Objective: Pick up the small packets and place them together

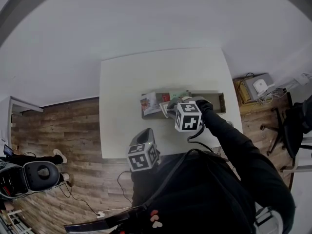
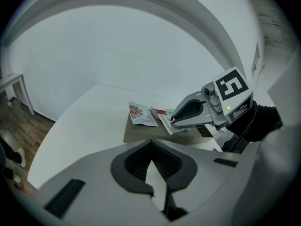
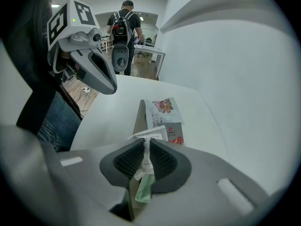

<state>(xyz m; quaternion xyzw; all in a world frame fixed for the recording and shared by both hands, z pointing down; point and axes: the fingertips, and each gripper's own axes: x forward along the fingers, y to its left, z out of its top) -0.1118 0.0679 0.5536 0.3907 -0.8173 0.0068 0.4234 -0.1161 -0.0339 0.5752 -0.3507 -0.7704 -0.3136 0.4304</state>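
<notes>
A low brown tray (image 1: pixel 218 103) on the white table (image 1: pixel 126 82) holds the small packets. A flowery white packet (image 3: pixel 162 109) and a grey-and-red one (image 3: pixel 175 133) lie in it side by side. My right gripper (image 3: pixel 146 147) hangs over the tray, shut on a white packet (image 3: pixel 151 134), with a green strip (image 3: pixel 143 187) dangling below the pads. In the left gripper view its tips (image 2: pixel 173 121) hold that packet (image 2: pixel 165 125) just above the tray (image 2: pixel 136 133). My left gripper (image 2: pixel 150 147) is near the table's front edge, shut and holding nothing.
A person with a backpack (image 3: pixel 123 25) stands by a desk (image 3: pixel 151 51) across the room. Right of the table are a small stand with a white device (image 1: pixel 261 87) and a chair (image 1: pixel 292 126). Wooden floor with a cable (image 1: pixel 83 199) lies at the left.
</notes>
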